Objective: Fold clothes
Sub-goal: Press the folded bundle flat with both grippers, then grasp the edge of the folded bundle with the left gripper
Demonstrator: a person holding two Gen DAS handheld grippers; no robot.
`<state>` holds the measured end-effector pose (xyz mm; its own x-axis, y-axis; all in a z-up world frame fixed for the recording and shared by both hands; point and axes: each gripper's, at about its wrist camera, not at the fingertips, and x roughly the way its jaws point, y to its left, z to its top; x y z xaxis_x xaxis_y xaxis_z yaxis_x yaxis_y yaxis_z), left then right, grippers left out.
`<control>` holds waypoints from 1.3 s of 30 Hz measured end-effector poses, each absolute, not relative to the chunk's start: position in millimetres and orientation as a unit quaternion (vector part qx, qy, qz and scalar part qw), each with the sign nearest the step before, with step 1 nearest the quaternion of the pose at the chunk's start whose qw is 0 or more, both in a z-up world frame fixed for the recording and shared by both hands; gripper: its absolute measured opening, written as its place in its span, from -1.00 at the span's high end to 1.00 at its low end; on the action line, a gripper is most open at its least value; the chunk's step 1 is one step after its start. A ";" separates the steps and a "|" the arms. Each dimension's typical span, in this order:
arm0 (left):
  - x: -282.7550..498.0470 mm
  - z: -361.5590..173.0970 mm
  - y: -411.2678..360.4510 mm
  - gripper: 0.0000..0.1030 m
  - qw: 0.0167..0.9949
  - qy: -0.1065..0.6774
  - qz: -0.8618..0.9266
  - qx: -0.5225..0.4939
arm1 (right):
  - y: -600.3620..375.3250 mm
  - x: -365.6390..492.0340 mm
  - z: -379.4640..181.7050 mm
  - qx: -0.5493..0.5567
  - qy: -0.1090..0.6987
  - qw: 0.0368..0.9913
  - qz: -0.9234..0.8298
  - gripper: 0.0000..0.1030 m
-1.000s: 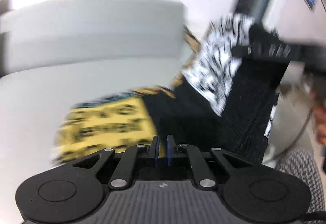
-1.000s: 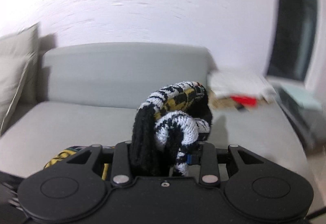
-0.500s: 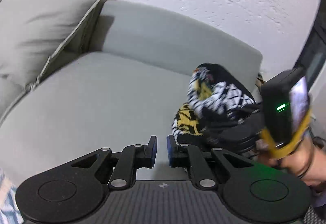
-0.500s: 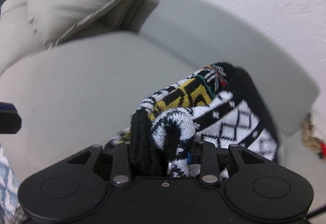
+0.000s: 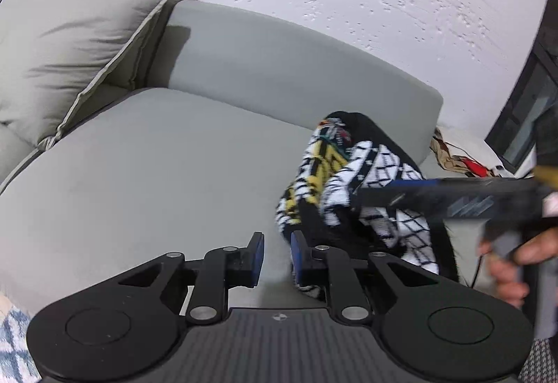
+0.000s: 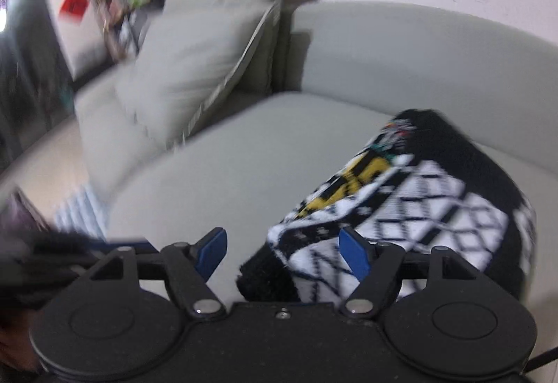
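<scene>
A knitted sweater in black, white and yellow lies bunched on the right of the grey sofa seat. My left gripper hovers just left of it. Its jaws are opening, with a narrow gap and only bare seat between the blue pads. The right gripper shows there as a blurred dark bar over the sweater, with a hand on it. In the right wrist view the right gripper is opening wide. The sweater has its black edge between the pads, and neither pad presses on it.
Two grey cushions lean at the sofa's left end, under a low backrest and a white wall. A blue and white rug lies at the lower left. Paper and cloth items sit past the sofa's right end, near a dark door frame.
The right gripper was shut on the bunched sweater and now stands open, with the sweater resting on the seat. The left jaws have parted slightly. The right wrist view has swung towards the cushions.
</scene>
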<state>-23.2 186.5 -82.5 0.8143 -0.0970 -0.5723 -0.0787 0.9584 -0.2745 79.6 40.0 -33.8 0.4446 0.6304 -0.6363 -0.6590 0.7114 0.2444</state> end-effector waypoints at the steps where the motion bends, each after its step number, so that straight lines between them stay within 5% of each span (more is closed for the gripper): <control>1: -21.7 -80.3 181.9 0.53 0.943 0.304 -0.009 -0.139 | 23.4 77.7 -24.9 0.004 0.364 0.853 0.375 -0.36; 8: 20.0 -62.8 132.9 0.54 0.950 0.292 -0.071 -0.085 | -77.3 85.7 0.4 0.103 0.352 0.888 0.278 -0.36; 12: 68.3 -72.1 93.3 0.63 0.944 0.323 -0.065 -0.017 | -102.9 105.8 -23.9 0.096 0.363 0.903 0.207 0.62; 15: 100.1 -99.2 88.0 0.85 0.924 0.381 -0.029 0.023 | -92.3 129.2 -55.7 0.064 0.394 0.896 0.195 0.64; 24: 115.0 -142.3 136.7 0.85 0.898 0.438 0.038 -0.015 | -12.8 165.1 -95.3 -0.022 0.444 0.857 0.262 0.80; 39: 159.8 -66.8 113.4 0.82 0.946 0.322 -0.035 -0.008 | -70.4 188.5 -43.3 0.087 0.363 0.908 0.193 0.74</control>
<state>159.8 113.4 -66.8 0.7905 -0.0717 -0.6082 0.0610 0.9974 -0.0383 188.5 -70.4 -43.3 0.6626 0.4126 -0.6251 -0.2866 0.9107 0.2973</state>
